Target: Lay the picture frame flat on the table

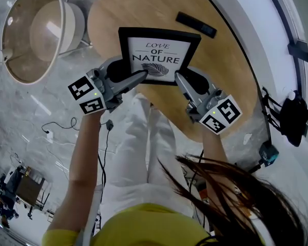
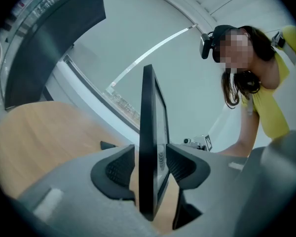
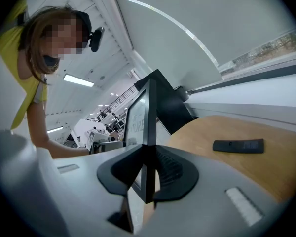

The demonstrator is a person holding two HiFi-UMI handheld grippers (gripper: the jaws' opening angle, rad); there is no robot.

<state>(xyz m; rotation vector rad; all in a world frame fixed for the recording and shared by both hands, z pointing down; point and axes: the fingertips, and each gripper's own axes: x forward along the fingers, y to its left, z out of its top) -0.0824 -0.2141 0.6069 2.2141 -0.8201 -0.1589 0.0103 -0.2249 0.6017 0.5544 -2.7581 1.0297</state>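
Note:
The black picture frame (image 1: 159,55) with a "LOVE OF NATURE" print stands on edge over the near part of the round wooden table (image 1: 231,70), its face toward me. My left gripper (image 1: 143,76) is at its lower left corner. In the left gripper view the frame (image 2: 148,127) runs edge-on between the jaws of the left gripper (image 2: 150,164), which stand open with small gaps on both sides. My right gripper (image 1: 178,78) is at the lower right corner. In the right gripper view the right gripper (image 3: 149,169) is shut on the frame (image 3: 145,122).
A black remote (image 1: 196,24) lies on the table behind the frame, and the right gripper view also shows this remote (image 3: 238,145). A round white and tan bowl-shaped piece (image 1: 36,29) stands on the floor at the left. A black bag (image 1: 293,118) hangs beyond the table's right edge.

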